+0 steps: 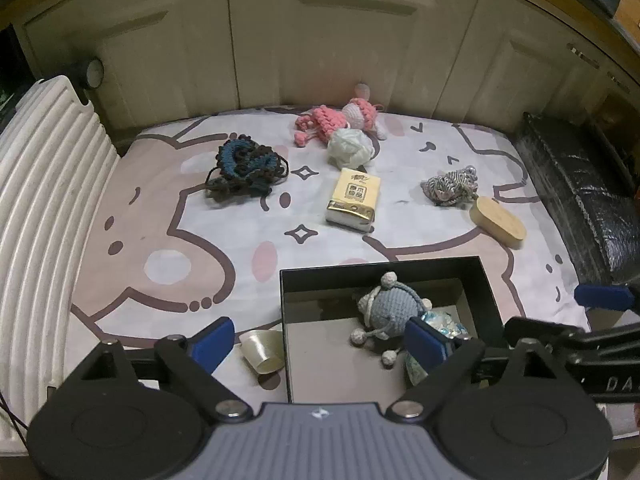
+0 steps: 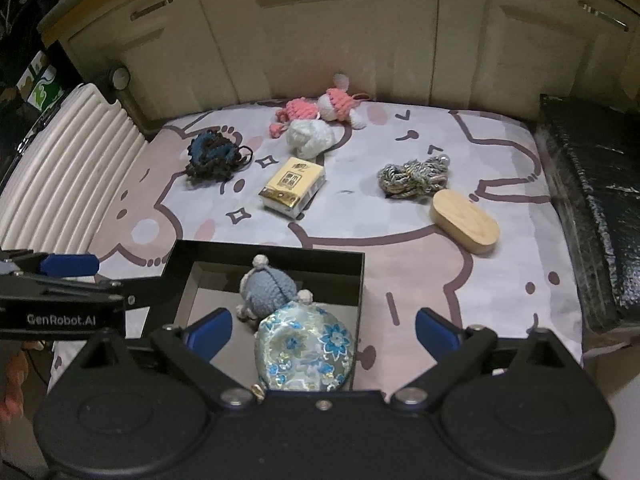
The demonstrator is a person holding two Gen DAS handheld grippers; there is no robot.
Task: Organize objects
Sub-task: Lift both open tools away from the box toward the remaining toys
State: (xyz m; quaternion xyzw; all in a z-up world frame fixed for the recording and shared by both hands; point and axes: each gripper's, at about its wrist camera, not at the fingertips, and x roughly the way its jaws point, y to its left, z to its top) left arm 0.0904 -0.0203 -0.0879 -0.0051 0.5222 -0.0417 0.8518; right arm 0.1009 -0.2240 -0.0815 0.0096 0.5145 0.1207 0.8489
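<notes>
A black open box sits at the near edge of the cartoon-print mat. Inside lie a blue-grey crochet toy and a blue floral pouch. My left gripper is open and empty, straddling the box's left wall. My right gripper is open and empty above the pouch. Farther out on the mat lie a gold tissue pack, a dark blue crochet piece, a pink crochet doll, a white yarn ball, a grey cord bundle and an oval wooden box.
A small clear cup lies on its side left of the box. A white ribbed board runs along the left. A black wrapped block borders the right. Cream cabinet doors stand behind the mat.
</notes>
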